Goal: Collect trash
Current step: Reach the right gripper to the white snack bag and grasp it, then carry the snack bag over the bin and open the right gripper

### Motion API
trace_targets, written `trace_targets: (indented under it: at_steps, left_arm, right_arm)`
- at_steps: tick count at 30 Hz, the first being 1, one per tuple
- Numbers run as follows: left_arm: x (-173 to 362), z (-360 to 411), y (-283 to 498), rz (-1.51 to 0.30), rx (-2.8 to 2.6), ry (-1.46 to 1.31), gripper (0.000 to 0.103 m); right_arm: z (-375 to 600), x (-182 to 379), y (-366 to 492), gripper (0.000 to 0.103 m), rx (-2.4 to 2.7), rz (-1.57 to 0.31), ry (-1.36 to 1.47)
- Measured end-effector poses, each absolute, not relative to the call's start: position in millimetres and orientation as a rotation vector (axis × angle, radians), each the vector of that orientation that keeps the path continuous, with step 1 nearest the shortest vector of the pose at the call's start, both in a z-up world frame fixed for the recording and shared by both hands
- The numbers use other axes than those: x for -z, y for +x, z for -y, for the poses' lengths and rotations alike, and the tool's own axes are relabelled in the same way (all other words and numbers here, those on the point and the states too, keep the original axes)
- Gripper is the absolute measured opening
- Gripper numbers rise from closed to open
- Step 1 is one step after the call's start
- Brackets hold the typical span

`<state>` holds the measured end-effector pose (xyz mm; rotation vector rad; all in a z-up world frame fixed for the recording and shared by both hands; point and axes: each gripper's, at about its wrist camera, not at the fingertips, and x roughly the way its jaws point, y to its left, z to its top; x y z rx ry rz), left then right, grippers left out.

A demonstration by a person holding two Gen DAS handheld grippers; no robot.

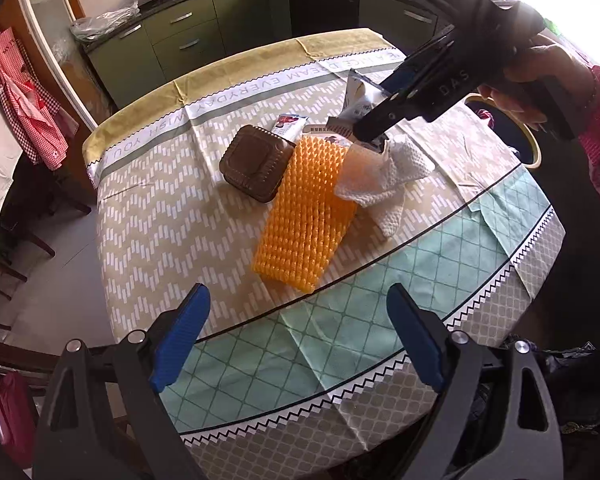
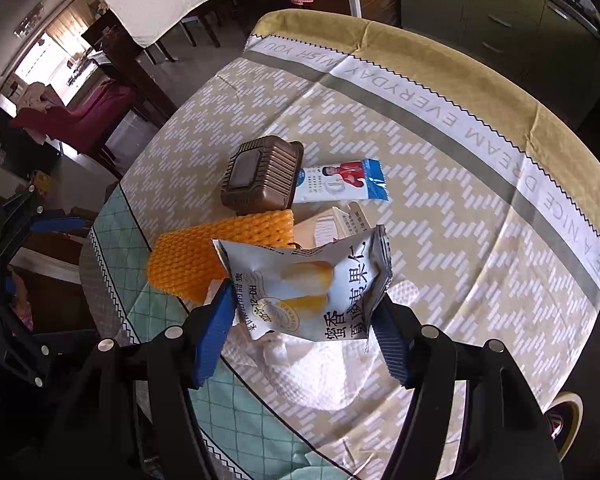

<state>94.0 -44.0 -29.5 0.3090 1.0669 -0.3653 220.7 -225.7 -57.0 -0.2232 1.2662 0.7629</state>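
Observation:
My right gripper [image 2: 304, 312] is shut on a white snack wrapper [image 2: 312, 284] with yellow pictures and holds it above the table. In the left wrist view the right gripper [image 1: 374, 128] hangs over the trash pile with the wrapper [image 1: 358, 98] in it. Below lie an orange foam net [image 1: 306, 216], a white paper towel [image 1: 392, 172], a brown plastic box [image 1: 256, 162] and a blue-white sachet [image 2: 342, 182]. My left gripper [image 1: 298, 340] is open and empty, near the table's front edge.
The table has a patterned cloth [image 1: 172, 220]. A yellow-rimmed bin [image 1: 534, 140] stands at the table's right side, partly behind the hand. Green kitchen cabinets [image 1: 188, 36] lie beyond the table. Chairs [image 1: 28, 236] stand to the left.

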Motion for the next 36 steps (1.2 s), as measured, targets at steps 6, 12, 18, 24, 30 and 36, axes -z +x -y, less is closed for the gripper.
trace_targets:
  at_steps: [6,12,18,24,30,36]
  left_arm:
    - [23.9,65.3,94.3,-1.053,0.401,0.339,0.085]
    - [19.1,93.4,92.8,-1.033,0.456,0.375,0.085]
    - [20.2,123.2,94.8,-1.024,0.509,0.404,0.085]
    - [22.8,145.0,98.3,-1.028,0.533,0.437,0.085]
    - [23.6,149.4,98.3,-1.034,0.531,0.456,0.085]
    - [18.5,128.1,114.5,-1.045,0.49,0.414,0.085]
  right_arm:
    - [282.9,39.0,207.4,0.065,-0.717,-1.24,-0.136]
    - [392.7,34.1,185.7,0.065,-0.534,-1.227,-0.019]
    - [532.1,60.4,162.4,0.066,-0.245,-1.265,0.125]
    - [626.0,110.8,156.0,0.077,-0.033,-1.326,0.195]
    - [649.0,131.2,162.7,0.09,0.041,-1.298,0.192]
    - [630.7,110.1,142.1,0.09,-0.005,-1.218,0.241]
